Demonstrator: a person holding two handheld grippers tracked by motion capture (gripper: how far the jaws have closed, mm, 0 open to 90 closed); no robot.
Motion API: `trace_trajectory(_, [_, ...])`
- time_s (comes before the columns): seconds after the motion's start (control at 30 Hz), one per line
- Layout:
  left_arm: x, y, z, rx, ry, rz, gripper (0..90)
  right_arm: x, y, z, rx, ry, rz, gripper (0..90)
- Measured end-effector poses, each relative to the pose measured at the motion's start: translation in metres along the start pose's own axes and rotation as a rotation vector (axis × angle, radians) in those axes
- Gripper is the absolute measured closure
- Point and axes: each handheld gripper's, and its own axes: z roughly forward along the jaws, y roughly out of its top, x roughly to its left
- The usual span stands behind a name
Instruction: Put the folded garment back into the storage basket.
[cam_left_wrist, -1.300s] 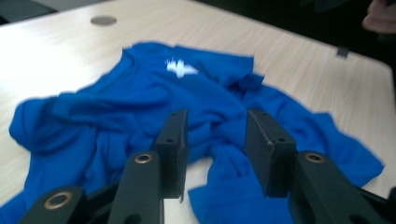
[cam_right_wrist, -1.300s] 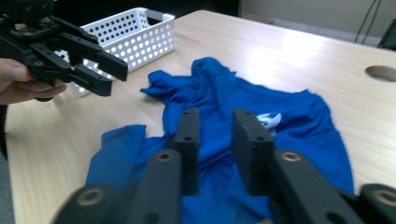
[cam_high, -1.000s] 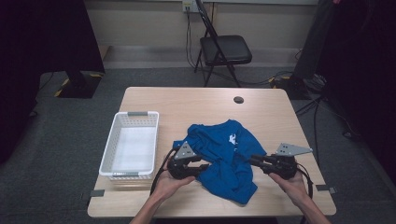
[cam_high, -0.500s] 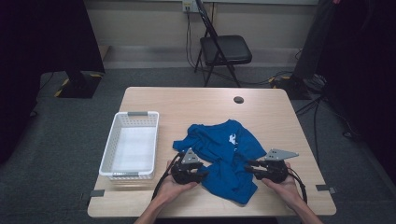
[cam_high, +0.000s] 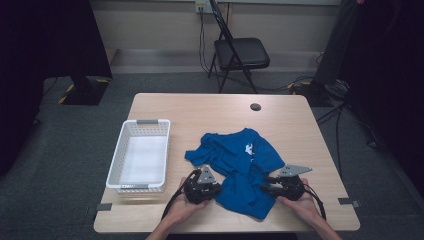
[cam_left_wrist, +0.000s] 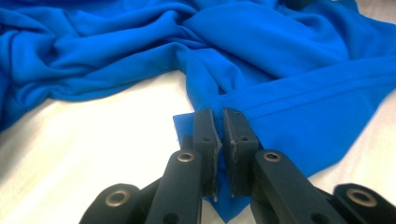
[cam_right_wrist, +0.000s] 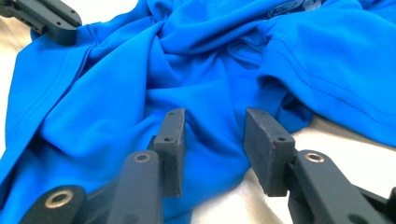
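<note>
1. We read the step in hand as taking hold of the near edge of the blue T-shirt (cam_high: 239, 167), which lay crumpled at the lower middle of the high view, on the counter (cam_high: 210, 112) right of the white basket (cam_high: 141, 156).
2. To do it well, we judged that each claw should bite on a single hemmed edge, not on a bunched fold, and that both grips should be firm before any lift (otherwise the cloth would drag unevenly).
3. The left claw (cam_left_wrist: 219, 140) had just been closing, and its jaws stood together, clamped on a corner of the shirt's hem at the lower middle of the left gripper view; blue cloth showed between the pads and below them.
4. The right claw (cam_right_wrist: 215, 144) had just been opening, and its jaws stood apart. A fold of the shirt lay between them, yet the pads (cam_right_wrist: 173, 140) did not press on it.
5. We thought the right claw should settle over the stitched hem (cam_right_wrist: 308, 84) at the right of its view before closing.
6. In the high view the two claws sat at the shirt's lower left and lower right, well apart.
</note>
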Motion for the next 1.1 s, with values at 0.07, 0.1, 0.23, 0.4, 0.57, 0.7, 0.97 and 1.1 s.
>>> trace_trajectory(0.07, [-0.003, -0.002, -0.004, 0.011, -0.012, 0.000, 85.3, 0.001, -0.001, -0.001, 0.001, 0.001, -0.001, 58.5])
trace_trajectory(0.1, [-0.004, -0.005, -0.006, 0.012, -0.015, 0.000, 85.4, 0.002, -0.001, -0.001, 0.002, -0.001, -0.005, 58.4])
trace_trajectory(0.23, [-0.012, -0.011, -0.015, 0.027, -0.026, 0.007, 85.3, 0.005, -0.002, -0.003, 0.007, 0.001, -0.010, 57.7])
trace_trajectory(0.4, [-0.023, -0.021, -0.028, 0.049, -0.048, -0.005, 85.2, 0.012, -0.008, -0.009, 0.016, 0.014, -0.022, 57.8])
trace_trajectory(0.57, [-0.028, -0.030, -0.038, 0.059, -0.065, -0.006, 85.0, 0.016, -0.015, -0.018, 0.026, 0.031, -0.025, 58.0])
trace_trajectory(0.7, [-0.033, -0.035, -0.046, 0.067, -0.078, -0.008, 84.6, 0.017, -0.020, -0.025, 0.031, 0.045, -0.012, 58.0])
trace_trajectory(0.97, [-0.027, -0.026, -0.058, -0.058, -0.083, -0.041, 77.6, 0.013, -0.017, -0.034, 0.022, 0.071, 0.012, 57.1])
trace_trajectory(1.1, [-0.014, -0.008, -0.047, -0.082, -0.035, -0.056, 75.1, 0.002, -0.004, -0.036, -0.046, 0.033, 0.027, 64.1])
